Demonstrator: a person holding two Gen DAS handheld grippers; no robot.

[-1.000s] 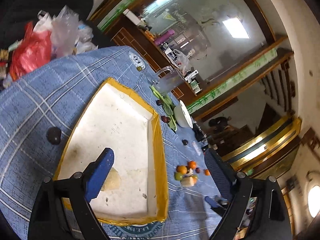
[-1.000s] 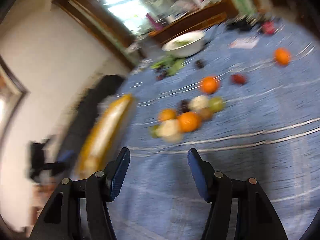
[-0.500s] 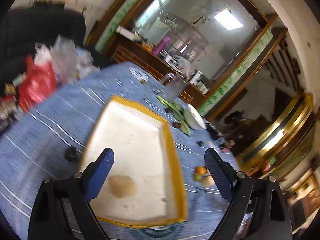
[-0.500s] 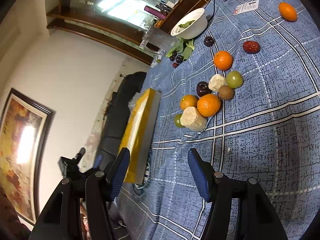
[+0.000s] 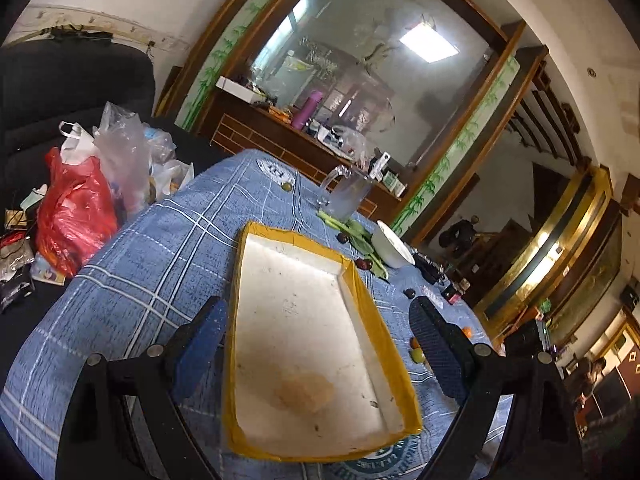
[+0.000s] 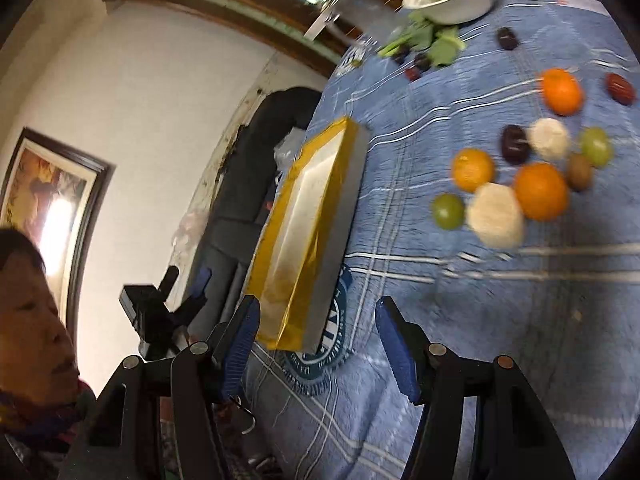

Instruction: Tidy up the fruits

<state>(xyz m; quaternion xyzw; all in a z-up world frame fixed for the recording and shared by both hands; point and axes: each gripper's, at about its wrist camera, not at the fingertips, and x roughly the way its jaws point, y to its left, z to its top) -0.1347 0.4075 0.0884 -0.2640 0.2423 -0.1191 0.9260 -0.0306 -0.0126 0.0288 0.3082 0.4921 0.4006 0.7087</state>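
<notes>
A white foam tray with a yellow rim (image 5: 362, 298) lies on the blue checked tablecloth, and it holds no fruit. My left gripper (image 5: 318, 348) is open and empty over its near end. In the right wrist view the tray (image 6: 308, 216) is at the left and a cluster of fruit lies to the right: oranges (image 6: 541, 191), a green fruit (image 6: 449, 211), pale round pieces (image 6: 496, 221), a dark plum (image 6: 514, 145) and a kiwi (image 6: 579, 177). My right gripper (image 6: 316, 340) is open and empty above the cloth near the tray's corner.
A white bowl (image 5: 390, 245), green leaves (image 5: 352, 230) and a glass mug (image 5: 348, 197) stand beyond the tray. Dark small fruits (image 5: 408, 293) lie scattered. Plastic bags (image 5: 76, 200) sit off the table's left. A person's face (image 6: 28, 312) is at the left.
My left gripper has tilted up and shifted, so the tray now sits between its fingers. My right gripper has swung left and lower, closer to the tray's corner; the fruit cluster now lies upper right.
</notes>
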